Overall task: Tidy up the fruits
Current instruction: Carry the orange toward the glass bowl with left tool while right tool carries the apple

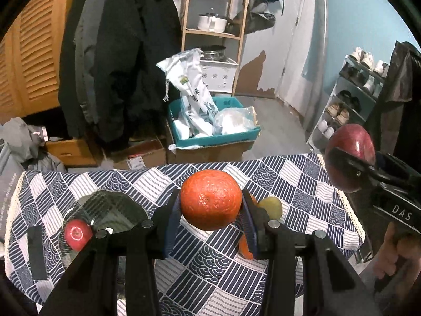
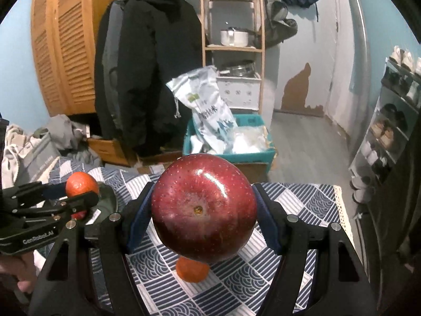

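One small apple [image 1: 76, 233] is plated; an orange [image 1: 210, 199] and red apple [image 2: 204, 208] are pinched aloft by left gripper [image 1: 210, 210] and right gripper [image 2: 204, 210]; two fruits remain.

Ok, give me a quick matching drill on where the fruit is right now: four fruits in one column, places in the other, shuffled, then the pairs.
Fruits:
1. big orange
2. dark red apple
3. small red apple
4. yellow-green fruit

Places:
A. in the glass bowl
B. in the left gripper
C. on the cloth, behind the left gripper's right finger
D. in the right gripper

Pairs: 1-B, 2-D, 3-A, 4-C
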Available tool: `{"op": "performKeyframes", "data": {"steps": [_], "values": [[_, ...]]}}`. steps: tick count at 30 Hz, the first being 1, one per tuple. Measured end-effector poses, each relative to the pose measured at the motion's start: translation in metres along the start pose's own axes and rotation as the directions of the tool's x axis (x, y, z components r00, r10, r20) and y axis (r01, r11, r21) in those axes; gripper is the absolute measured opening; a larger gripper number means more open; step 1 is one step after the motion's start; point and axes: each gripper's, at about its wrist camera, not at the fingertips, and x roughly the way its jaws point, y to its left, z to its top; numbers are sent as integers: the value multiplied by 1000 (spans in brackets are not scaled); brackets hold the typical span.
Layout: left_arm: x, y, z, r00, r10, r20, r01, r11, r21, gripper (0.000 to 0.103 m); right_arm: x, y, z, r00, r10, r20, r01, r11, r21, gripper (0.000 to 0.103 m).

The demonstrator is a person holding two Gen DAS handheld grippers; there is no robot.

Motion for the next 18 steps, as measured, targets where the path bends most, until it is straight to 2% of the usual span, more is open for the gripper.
{"op": "performKeyframes", "data": {"steps": [11,18], "values": [[-19,18,2,998,36,44,-35,999,-15,44,-3,27,12,998,48,29,-47,998,-34,72],[-27,41,-2,997,58,48,-55,997,-56,44,3,48,18,997,78,22,-76,995,-58,72]]}}
